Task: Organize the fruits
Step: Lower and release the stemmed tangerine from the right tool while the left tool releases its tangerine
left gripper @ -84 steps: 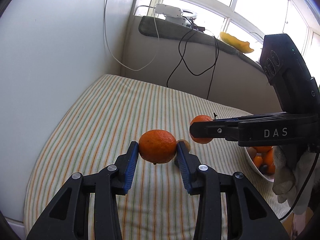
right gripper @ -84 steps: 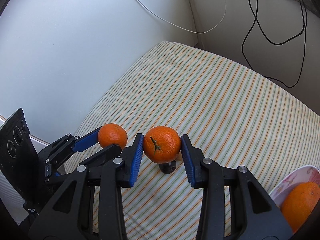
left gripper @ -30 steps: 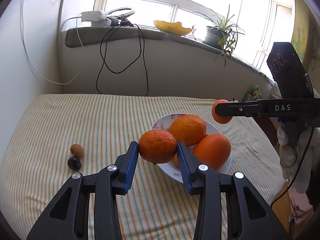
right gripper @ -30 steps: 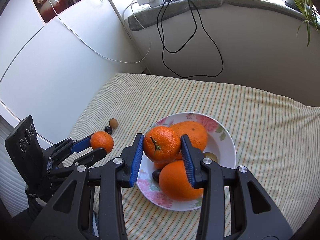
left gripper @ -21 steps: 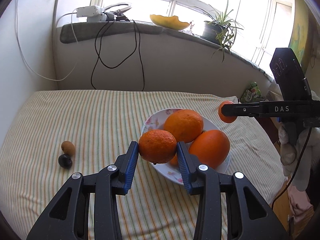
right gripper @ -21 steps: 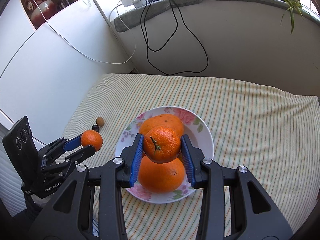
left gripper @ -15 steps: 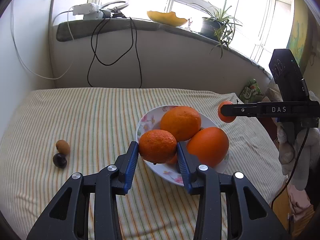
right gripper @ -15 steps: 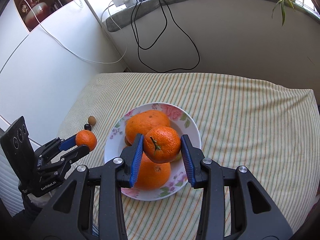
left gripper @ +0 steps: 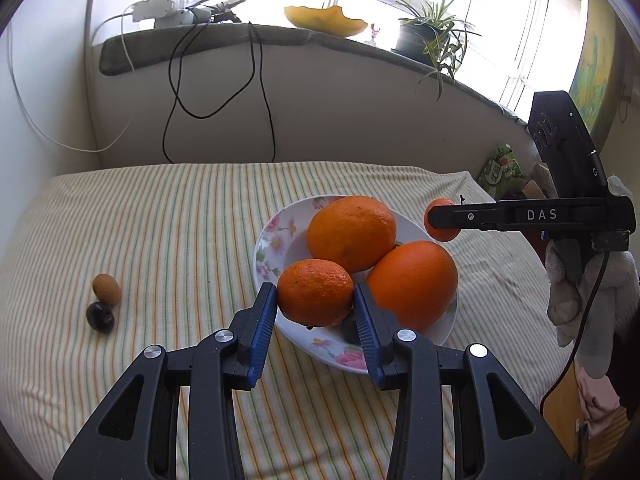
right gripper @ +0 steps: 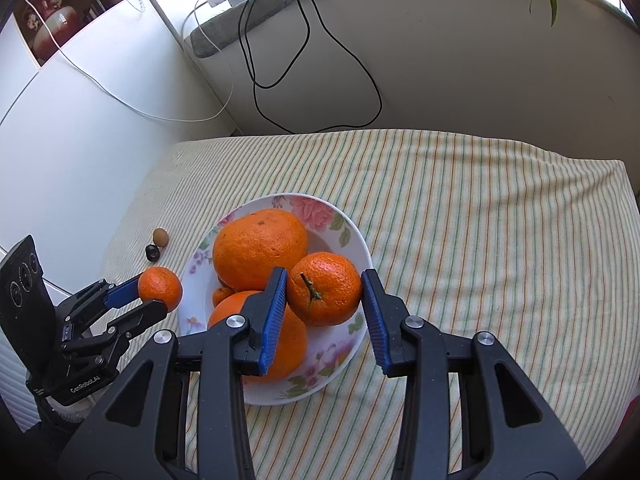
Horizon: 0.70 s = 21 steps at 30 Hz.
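My left gripper (left gripper: 315, 310) is shut on a mandarin (left gripper: 315, 292), held over the near left rim of the floral plate (left gripper: 276, 240). Two big oranges (left gripper: 351, 232) lie on that plate, with a smaller fruit half hidden under them. My right gripper (right gripper: 324, 304) is shut on a second mandarin (right gripper: 324, 289) with a stem, hanging above the plate's (right gripper: 352, 236) right side. In the right wrist view the left gripper (right gripper: 154, 294) with its mandarin (right gripper: 160, 287) sits at the plate's left edge. The right gripper (left gripper: 442, 220) shows side-on beyond the plate in the left wrist view.
A small brown fruit (left gripper: 106, 289) and a dark round one (left gripper: 100, 317) lie on the striped cloth (left gripper: 160, 220) left of the plate. Black and white cables (left gripper: 256, 92) hang down the wall behind. A potted plant (left gripper: 424, 36) stands on the sill. A gloved hand (left gripper: 588, 292) holds the right gripper.
Both grippers have come down and closer to the plate with their mandarins still held. The right one slid toward the plate's right side; the plate looks larger in both views.
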Motion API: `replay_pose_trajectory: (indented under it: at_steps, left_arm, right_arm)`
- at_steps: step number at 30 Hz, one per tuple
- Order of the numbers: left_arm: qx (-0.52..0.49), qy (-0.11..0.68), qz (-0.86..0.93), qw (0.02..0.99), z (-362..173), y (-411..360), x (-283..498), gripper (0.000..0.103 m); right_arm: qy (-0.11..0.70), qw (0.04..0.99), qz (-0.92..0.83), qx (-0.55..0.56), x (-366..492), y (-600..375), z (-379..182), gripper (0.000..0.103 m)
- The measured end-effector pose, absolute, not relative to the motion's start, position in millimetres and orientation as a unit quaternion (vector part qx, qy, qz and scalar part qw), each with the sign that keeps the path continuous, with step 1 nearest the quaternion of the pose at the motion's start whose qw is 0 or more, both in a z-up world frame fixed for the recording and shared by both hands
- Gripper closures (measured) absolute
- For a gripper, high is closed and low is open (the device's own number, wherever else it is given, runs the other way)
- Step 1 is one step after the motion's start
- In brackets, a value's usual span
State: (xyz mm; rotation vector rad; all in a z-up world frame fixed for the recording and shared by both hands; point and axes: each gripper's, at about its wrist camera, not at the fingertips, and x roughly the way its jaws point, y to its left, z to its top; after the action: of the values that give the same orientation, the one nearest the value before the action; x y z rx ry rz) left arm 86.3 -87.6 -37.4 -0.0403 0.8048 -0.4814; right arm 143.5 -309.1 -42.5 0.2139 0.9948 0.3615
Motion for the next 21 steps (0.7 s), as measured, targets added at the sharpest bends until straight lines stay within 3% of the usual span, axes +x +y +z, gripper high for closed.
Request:
replay_pose_trajectory:
  at_steps: [21]
  left_arm:
    - [-0.019,0.390,-0.236,0.890,-37.9,-91.3,88.5,0.065]
  right_arm:
    - [0.483,0.853,0.171,0.101,148.6,-303.2,-50.6,0.063]
